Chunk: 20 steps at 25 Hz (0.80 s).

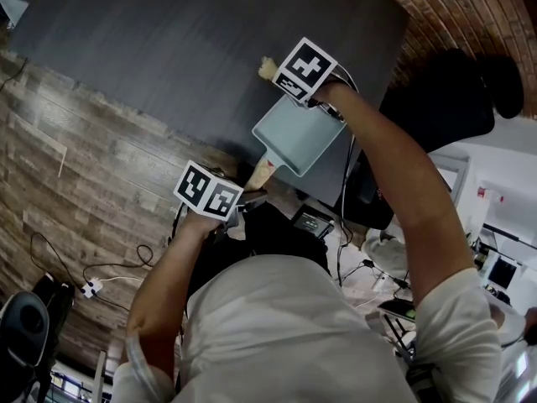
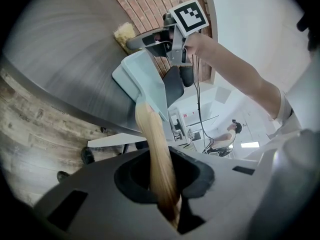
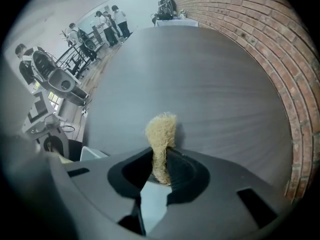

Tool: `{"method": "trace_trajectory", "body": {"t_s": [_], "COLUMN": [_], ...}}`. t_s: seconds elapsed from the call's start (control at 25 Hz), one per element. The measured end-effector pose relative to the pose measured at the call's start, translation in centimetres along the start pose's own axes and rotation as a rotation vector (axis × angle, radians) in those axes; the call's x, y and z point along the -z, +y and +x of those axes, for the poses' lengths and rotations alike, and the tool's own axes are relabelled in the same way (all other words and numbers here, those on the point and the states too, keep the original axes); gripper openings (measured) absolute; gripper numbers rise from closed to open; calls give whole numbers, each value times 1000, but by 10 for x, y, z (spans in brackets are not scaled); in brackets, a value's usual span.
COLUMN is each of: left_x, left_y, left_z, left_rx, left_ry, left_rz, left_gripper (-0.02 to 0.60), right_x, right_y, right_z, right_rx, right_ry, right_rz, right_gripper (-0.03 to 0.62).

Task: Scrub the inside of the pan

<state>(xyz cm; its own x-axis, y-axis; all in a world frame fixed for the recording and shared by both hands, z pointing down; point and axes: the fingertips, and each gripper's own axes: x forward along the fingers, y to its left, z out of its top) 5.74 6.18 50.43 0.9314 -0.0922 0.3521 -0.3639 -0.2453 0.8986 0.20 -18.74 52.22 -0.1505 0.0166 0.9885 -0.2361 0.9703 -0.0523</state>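
Observation:
A light blue square pan (image 1: 298,137) with a pale wooden handle (image 1: 260,173) is held tilted at the near edge of the dark table (image 1: 193,49). My left gripper (image 1: 250,198) is shut on that handle (image 2: 157,154), which runs up from between its jaws to the pan (image 2: 145,81). My right gripper (image 1: 281,75) is shut on a tan fibrous scrubber (image 1: 267,68). The scrubber (image 3: 161,134) pokes out beyond the pan's far corner, over the table (image 3: 200,84). From the left gripper view, the right gripper (image 2: 150,38) and scrubber (image 2: 124,33) sit just past the pan's far rim.
A brick wall (image 3: 260,44) borders the table's far side. Wood floor (image 1: 75,183) with cables lies to the left. A black chair (image 1: 453,99) and office gear stand to the right. Several people (image 3: 107,21) stand far off.

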Motion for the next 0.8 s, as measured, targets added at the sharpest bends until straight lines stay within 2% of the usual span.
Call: {"method": "trace_trajectory", "body": {"t_s": [0.8], "left_x": [-8], "left_y": [-1], "left_z": [5], "left_rx": [7], "left_ry": [-11], "left_rz": [-26], "left_gripper": [57], "right_x": [-11], "right_y": [62], "right_z": [7], "right_rx": [-116], "right_ry": [14], "right_rz": [-11], "right_gripper": [81]}}
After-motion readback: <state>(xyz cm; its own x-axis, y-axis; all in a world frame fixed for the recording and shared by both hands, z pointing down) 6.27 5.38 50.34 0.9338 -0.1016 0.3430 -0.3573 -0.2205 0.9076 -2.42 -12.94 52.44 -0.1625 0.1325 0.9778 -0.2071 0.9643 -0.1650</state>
